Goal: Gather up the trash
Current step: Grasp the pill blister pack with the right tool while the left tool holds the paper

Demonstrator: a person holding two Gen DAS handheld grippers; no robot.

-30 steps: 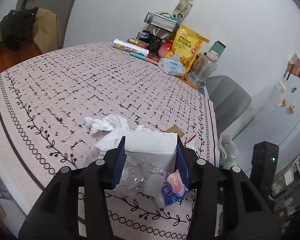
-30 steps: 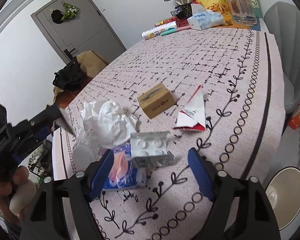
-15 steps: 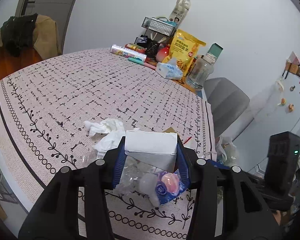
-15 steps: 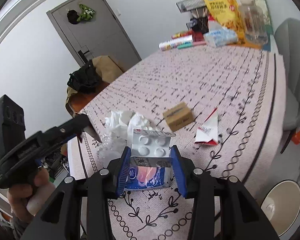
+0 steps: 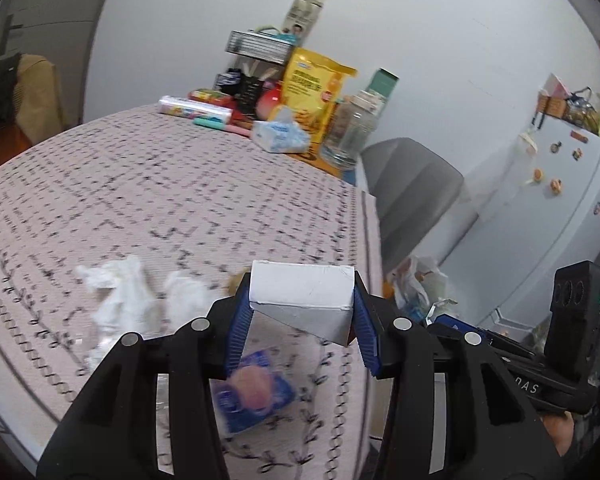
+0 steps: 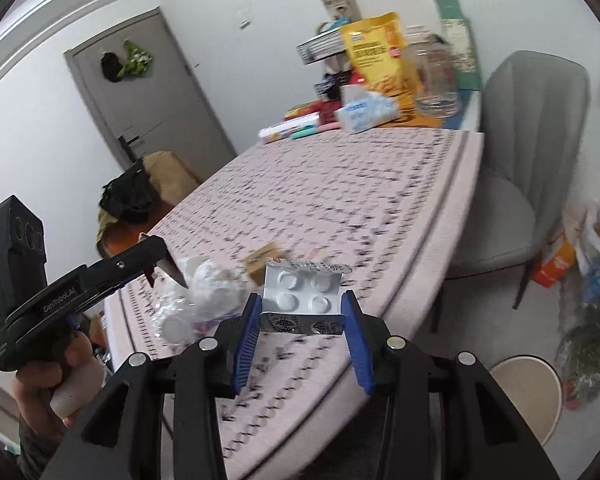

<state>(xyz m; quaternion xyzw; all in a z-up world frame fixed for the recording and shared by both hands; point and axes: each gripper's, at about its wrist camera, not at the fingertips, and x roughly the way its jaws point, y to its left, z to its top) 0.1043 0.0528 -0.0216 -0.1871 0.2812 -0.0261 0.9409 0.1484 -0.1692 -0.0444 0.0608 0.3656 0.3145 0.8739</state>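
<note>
— What is held in the left claw (image 5: 302, 322)?
— A small white carton (image 5: 302, 300) is clamped between its blue pads (image 5: 238, 330), lifted clear of the tabletop (image 5: 180, 200). Below the claw a blue and pink tissue packet (image 5: 254, 394) is seen lying on the patterned cloth, and crumpled white tissues (image 5: 118, 300) lie to the left of it, all blurred.

— And the right claw (image 6: 302, 326)?
— It is closed on a silver pill blister pack (image 6: 302, 296), which is gripped by its lower edge and held tilted up above the tabletop edge. Just beyond it a small brown cardboard box (image 6: 260, 260) is seen on the cloth, with the tissues and a clear plastic wrapper (image 6: 172, 312) to the left.

— Anything below the right claw?
— A round white bin (image 6: 528, 392) is seen on the floor, down and to the right, near a grey chair (image 6: 520, 168). A yellow snack bag (image 6: 376, 56) and a clear jar (image 6: 434, 80) are stood at the far end of the tabletop.
</note>
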